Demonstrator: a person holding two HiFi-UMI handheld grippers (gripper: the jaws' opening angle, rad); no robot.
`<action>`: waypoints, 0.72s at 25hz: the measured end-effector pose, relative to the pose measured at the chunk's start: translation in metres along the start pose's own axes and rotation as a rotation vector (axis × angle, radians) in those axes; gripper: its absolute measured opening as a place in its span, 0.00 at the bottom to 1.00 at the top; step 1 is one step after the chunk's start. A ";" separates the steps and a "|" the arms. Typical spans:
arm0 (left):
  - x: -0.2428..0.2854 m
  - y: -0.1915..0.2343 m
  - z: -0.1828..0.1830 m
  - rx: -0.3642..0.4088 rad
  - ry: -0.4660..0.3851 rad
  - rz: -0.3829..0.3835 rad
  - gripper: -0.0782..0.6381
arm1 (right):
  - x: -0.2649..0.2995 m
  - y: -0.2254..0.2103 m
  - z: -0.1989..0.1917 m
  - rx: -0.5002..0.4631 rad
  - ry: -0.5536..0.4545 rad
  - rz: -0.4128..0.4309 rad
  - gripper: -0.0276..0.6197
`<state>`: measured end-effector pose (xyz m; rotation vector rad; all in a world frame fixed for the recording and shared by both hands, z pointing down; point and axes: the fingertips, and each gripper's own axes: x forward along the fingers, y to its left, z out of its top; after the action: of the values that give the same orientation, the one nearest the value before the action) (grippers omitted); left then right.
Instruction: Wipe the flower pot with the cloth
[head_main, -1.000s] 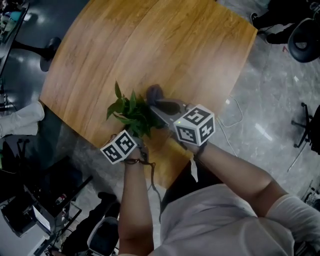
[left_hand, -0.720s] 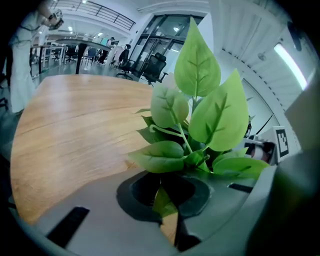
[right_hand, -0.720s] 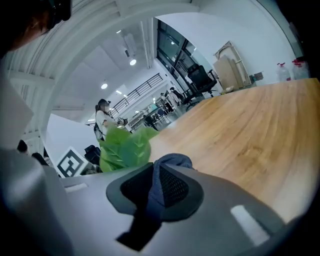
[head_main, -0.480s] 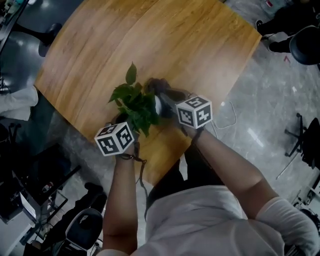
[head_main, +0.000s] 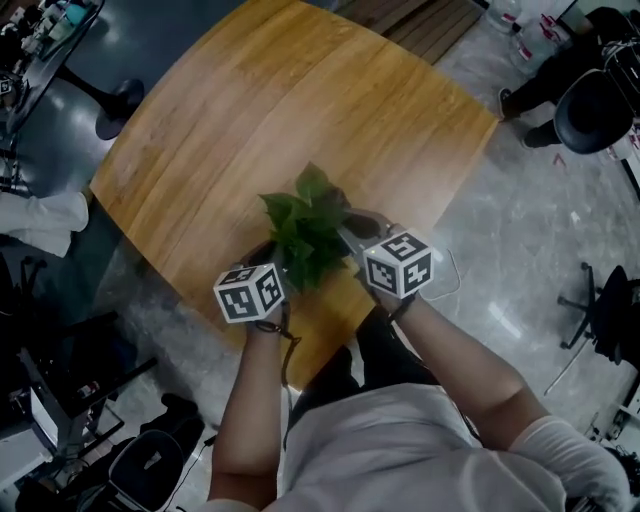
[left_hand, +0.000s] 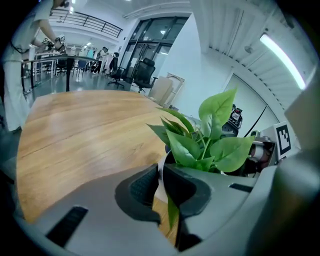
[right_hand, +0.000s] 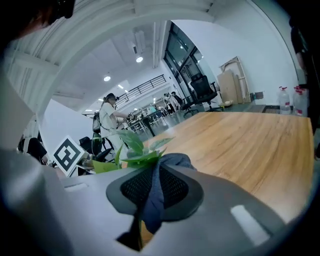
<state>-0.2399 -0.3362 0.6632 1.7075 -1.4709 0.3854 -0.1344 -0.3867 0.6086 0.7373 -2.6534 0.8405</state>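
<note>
A leafy green plant (head_main: 305, 235) stands near the near edge of the round wooden table (head_main: 300, 110); its leaves hide the flower pot from above. My left gripper (head_main: 272, 262) comes in from the plant's left. In the left gripper view that gripper (left_hand: 161, 186) is shut on the pot's white rim (left_hand: 162, 169), with the leaves (left_hand: 210, 145) just beyond. My right gripper (head_main: 350, 230) is at the plant's right side. There it (right_hand: 154, 187) is shut on a dark blue-grey cloth (right_hand: 172, 161), which lies against the leaves (right_hand: 135, 150).
The table's edge runs close under both grippers, with grey floor beyond. A black office chair (head_main: 590, 110) and a person's legs (head_main: 540, 85) are at the far right. A white cable (head_main: 450, 275) lies on the floor. Dark furniture stands at the left.
The leaves have swung from pointing left to pointing away from me. The cloth, seen beyond the leaves before, is now hidden under them. Both grippers stay shut at the plant's sides.
</note>
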 end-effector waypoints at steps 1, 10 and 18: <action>-0.003 -0.003 0.003 0.001 -0.008 -0.001 0.15 | -0.005 0.003 0.006 -0.010 -0.006 0.001 0.11; -0.029 -0.011 0.019 -0.003 -0.041 0.010 0.16 | -0.031 0.023 0.039 -0.034 -0.025 0.008 0.11; -0.005 0.002 -0.018 -0.065 0.048 0.007 0.17 | -0.016 0.011 0.000 0.029 0.047 -0.010 0.11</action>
<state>-0.2384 -0.3197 0.6715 1.6313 -1.4399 0.3763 -0.1273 -0.3731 0.5970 0.7279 -2.5996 0.8843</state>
